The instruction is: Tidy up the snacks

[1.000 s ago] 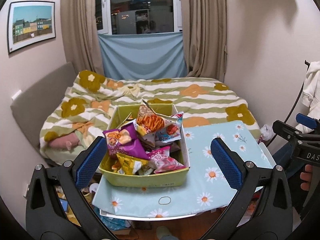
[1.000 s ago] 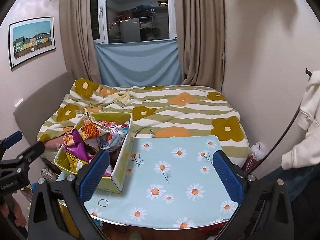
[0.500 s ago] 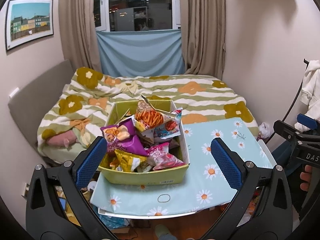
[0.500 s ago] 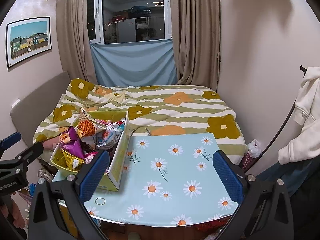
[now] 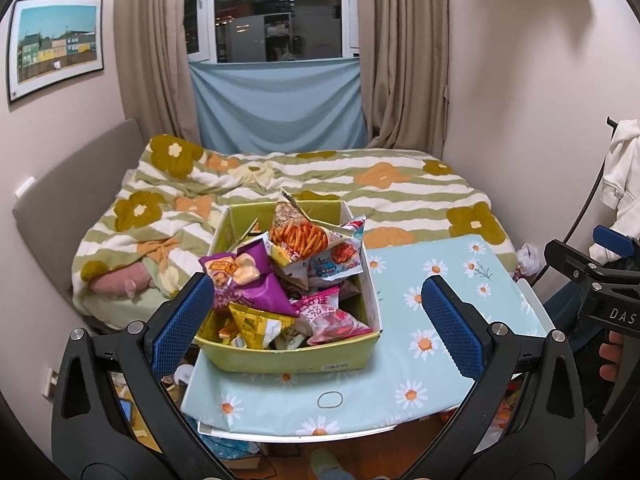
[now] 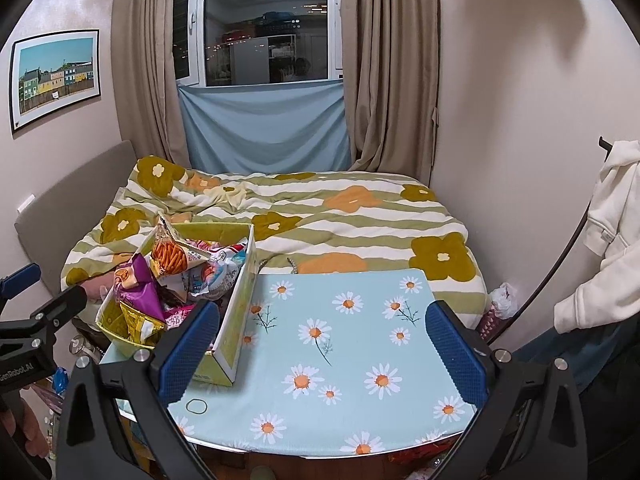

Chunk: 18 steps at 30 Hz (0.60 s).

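Snack packets [image 5: 280,280] are lying heaped in the yellow box [image 5: 288,360] at the desk's [image 5: 420,384] left edge. Left gripper [image 5: 316,320] and right gripper [image 6: 320,340] are hovering wide open, holding nothing. Stage undeterminable: either gathered or awaiting sorting.

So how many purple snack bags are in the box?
1. A purple snack bag lies on top of the pile, on the left of the yellow-green box; more may be buried underneath.
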Available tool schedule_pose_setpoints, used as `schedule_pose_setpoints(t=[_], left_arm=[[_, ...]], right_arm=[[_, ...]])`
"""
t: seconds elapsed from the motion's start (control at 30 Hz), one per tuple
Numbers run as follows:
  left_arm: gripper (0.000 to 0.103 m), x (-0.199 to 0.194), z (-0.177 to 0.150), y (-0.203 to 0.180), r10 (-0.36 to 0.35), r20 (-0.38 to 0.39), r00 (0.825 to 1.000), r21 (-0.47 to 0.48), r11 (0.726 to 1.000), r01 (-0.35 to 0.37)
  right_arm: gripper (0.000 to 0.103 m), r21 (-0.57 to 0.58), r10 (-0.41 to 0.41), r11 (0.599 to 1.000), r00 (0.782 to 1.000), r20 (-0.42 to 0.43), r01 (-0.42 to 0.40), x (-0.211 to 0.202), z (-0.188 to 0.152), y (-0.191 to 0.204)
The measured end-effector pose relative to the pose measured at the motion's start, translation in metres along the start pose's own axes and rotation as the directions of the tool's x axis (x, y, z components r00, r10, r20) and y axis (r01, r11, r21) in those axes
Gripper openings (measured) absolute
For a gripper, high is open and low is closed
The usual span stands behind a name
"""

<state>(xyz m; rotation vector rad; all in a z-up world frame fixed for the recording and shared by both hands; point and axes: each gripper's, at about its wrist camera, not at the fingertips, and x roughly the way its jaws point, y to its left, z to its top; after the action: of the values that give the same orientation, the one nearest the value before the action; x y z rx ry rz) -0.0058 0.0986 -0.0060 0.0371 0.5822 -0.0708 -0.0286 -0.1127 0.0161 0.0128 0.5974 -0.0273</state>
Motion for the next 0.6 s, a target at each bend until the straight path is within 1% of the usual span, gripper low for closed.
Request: schedule_pose_setpoints(t=[0.6], left_arm=[[0.103, 0.0031, 0.0001, 0.0026, -0.001, -0.003, 1.000, 0.002, 1.000, 0.001]], right_arm=[[0.103, -0.001, 0.002, 1.000, 1.000, -0.002, -0.002, 0.0026, 0.0013, 0.0029]])
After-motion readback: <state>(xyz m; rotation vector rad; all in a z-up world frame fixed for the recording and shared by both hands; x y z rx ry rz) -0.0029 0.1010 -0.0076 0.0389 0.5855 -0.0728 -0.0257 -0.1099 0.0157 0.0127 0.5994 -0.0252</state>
